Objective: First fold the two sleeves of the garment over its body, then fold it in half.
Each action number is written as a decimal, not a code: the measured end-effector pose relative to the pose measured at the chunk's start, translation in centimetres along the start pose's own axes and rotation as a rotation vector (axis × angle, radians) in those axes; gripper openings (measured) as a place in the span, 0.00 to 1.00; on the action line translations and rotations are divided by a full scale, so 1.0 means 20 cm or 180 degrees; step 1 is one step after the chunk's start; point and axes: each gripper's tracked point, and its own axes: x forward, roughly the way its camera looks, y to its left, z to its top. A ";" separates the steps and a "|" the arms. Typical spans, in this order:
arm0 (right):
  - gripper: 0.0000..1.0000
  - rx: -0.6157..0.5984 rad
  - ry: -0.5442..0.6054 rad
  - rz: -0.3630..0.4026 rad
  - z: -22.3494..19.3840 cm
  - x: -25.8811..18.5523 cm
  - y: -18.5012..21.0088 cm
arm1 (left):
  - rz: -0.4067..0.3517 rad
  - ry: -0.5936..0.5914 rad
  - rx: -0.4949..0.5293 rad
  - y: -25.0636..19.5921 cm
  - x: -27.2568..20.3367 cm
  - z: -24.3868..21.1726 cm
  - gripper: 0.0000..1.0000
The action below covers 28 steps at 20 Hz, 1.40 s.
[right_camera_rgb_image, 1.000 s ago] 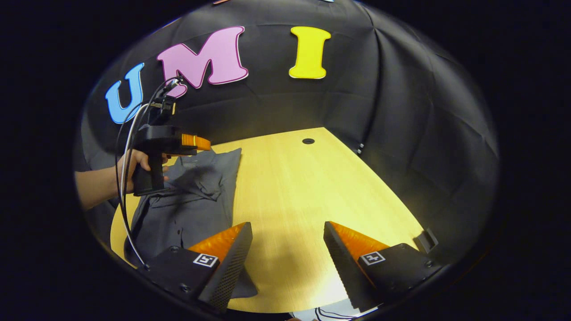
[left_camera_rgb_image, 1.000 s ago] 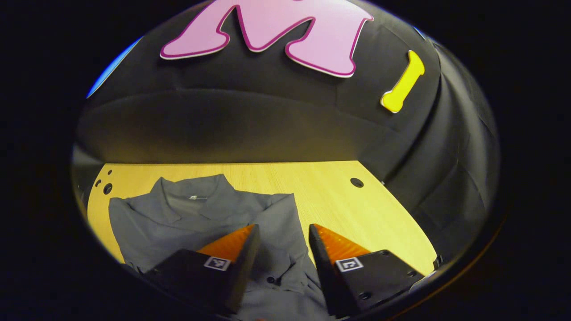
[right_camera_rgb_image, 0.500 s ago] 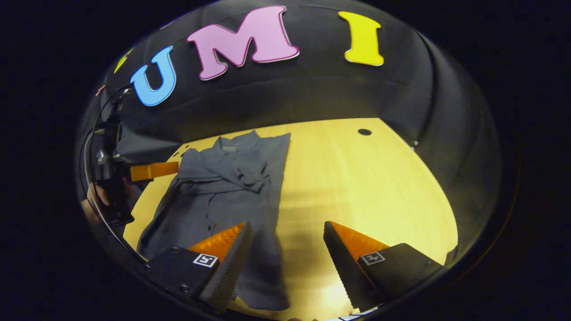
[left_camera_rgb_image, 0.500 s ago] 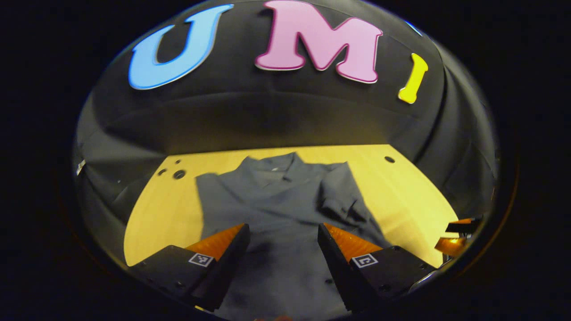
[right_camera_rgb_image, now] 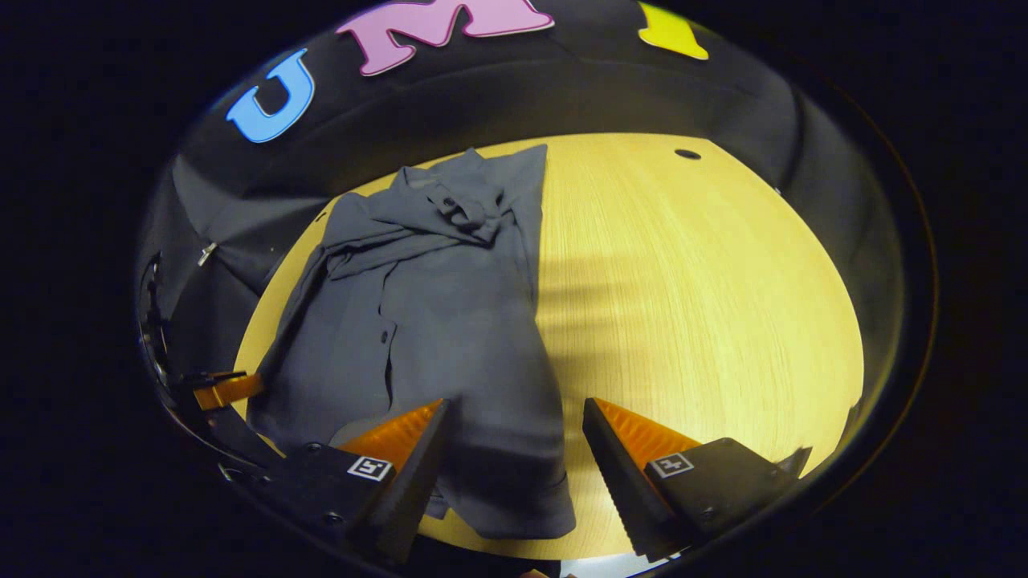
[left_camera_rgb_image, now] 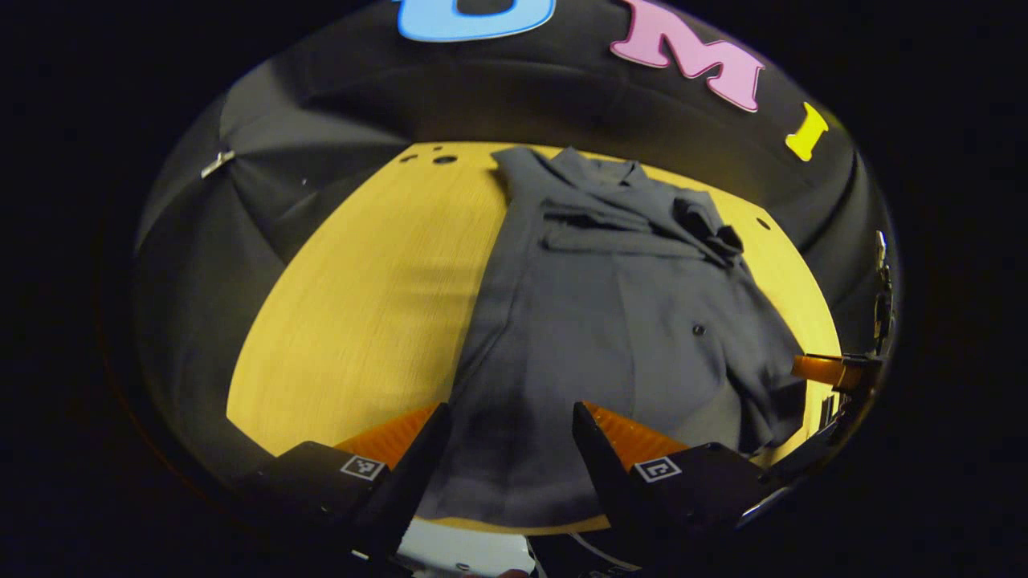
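Now both grippers, left gripper and right gripper, are hovering with fingers wide open and empty over the hem of the grey button-up cloth shirt, sleeves already lying folded on its body on the pale wooden desk, seemingly readying the half fold.

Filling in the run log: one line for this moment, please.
stage: sleeves folded, half-fold pending | grey shirt: flat on wooden table | left gripper: open over hem | right gripper: open over hem corner

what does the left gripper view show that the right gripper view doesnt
Left gripper view: the right gripper at its right edge, and bare table beside the shirt, with small holes at the far corner.
Right gripper view: the left gripper at its left edge, and the wide bare tabletop on the shirt's other side.
Both: the grey shirt lying flat, sleeves folded across its chest, collar far, hem near each view's own open gripper.
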 end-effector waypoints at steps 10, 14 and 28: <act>1.00 -0.0106 0.0169 -0.0215 -0.20 0.07 0.14 | 0.0189 0.0086 0.0060 0.11 0.03 -0.16 0.96; 0.99 -0.0385 0.0227 -0.0403 -0.22 0.09 0.19 | 0.0185 0.0185 -0.0068 0.15 0.06 -0.25 0.98; 0.06 -0.0217 0.0349 -0.0122 -0.21 0.10 0.35 | -0.0193 0.0034 0.0005 -0.08 0.05 -0.19 0.06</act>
